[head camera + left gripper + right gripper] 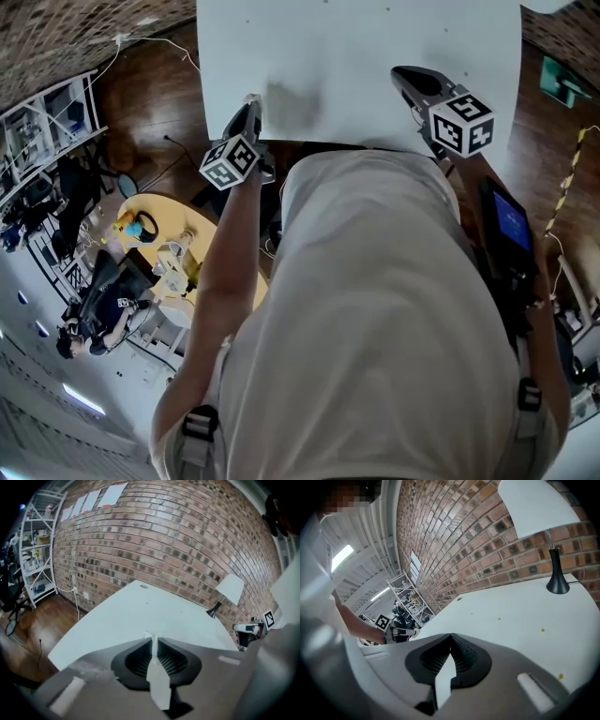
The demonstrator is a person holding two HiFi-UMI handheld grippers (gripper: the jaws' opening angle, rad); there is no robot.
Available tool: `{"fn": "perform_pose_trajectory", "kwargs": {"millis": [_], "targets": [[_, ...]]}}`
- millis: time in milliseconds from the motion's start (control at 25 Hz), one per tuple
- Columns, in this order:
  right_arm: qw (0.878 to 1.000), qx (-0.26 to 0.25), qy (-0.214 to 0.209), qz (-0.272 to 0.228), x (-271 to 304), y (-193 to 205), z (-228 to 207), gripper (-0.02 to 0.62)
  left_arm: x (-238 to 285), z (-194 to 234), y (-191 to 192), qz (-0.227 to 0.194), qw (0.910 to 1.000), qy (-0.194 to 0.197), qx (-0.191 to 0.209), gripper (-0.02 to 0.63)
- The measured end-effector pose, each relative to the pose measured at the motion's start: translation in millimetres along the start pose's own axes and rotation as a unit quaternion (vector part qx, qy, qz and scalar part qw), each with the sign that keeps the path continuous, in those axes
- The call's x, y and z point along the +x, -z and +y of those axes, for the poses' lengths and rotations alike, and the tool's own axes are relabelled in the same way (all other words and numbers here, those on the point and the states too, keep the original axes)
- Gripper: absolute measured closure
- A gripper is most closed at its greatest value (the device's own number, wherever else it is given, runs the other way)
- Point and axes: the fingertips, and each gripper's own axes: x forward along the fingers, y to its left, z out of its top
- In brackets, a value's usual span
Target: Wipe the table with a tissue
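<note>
The left gripper (153, 643) hangs over the near edge of the white table (140, 613) and is tilted down toward it, I think so that the tissue can reach the surface. Its jaws are almost together and pinch a thin white tissue (148, 634); only a small scrap shows past the tips. The right gripper (450, 638) waits aside, its jaws closed with nothing between them. Ahead of it, small yellowish specks (543, 630) lie on the tabletop, not yet wiped.

Black-stemmed white lamp (230, 588) before brick wall (168, 536), metal shelving (36, 559) nearby
</note>
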Motion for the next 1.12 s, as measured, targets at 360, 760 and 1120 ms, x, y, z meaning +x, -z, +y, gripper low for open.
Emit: {"fn": "perform_pose_trajectory", "kwargs": {"millis": [360,760,1120], "targets": [[1.0,-0.007,0.024,0.013,32,-11,11,0.588,30,9,-22,0.027,0.9985,0.047,0.007,0.56],[0.998,-0.007,0.069,0.01,77,-26,44,0.588,77,46,-95,0.029,0.9927,0.109,0.042,0.56],[0.994,0.01,0.11,-0.003,94,-17,67,0.588,141,37,-148,0.04,0.9887,0.117,0.084,0.56]]}}
